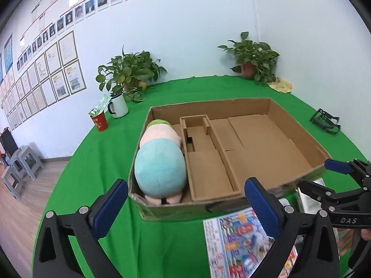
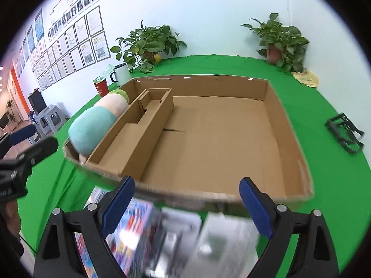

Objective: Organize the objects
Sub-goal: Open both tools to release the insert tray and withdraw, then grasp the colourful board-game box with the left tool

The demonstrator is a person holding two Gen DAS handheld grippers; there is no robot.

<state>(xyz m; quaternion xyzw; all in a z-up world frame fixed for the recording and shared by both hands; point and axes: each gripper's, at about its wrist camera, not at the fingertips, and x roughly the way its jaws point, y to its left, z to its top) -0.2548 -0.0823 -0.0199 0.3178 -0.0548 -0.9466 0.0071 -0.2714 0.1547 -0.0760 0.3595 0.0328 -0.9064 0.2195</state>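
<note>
An open cardboard box [image 1: 299, 134] [image 2: 292, 143] with inner dividers lies on the green table [image 1: 111, 153]. In its left compartment lies a plush toy [image 1: 160, 169] [image 2: 92, 125], teal and pink. My left gripper [image 1: 185, 185] [image 2: 34, 139] hovers open before the box's near wall, with nothing between its fingers. My right gripper [image 2: 187, 183] [image 1: 322, 177] is open too, over the near right edge. Below them, in front of the box, lie a colourful printed pack [image 1: 241, 243] [image 2: 129, 227] and blurred white and grey packs [image 2: 208, 238].
Two potted plants [image 1: 129, 69] [image 1: 252, 58] stand at the table's back. A white mug [image 1: 119, 105] and a red cup [image 1: 99, 121] sit at the back left. A black frame [image 1: 325, 121] lies right of the box, and a yellow cloth [image 1: 280, 84] by the right plant. Grey stools [image 1: 20, 164] stand on the floor.
</note>
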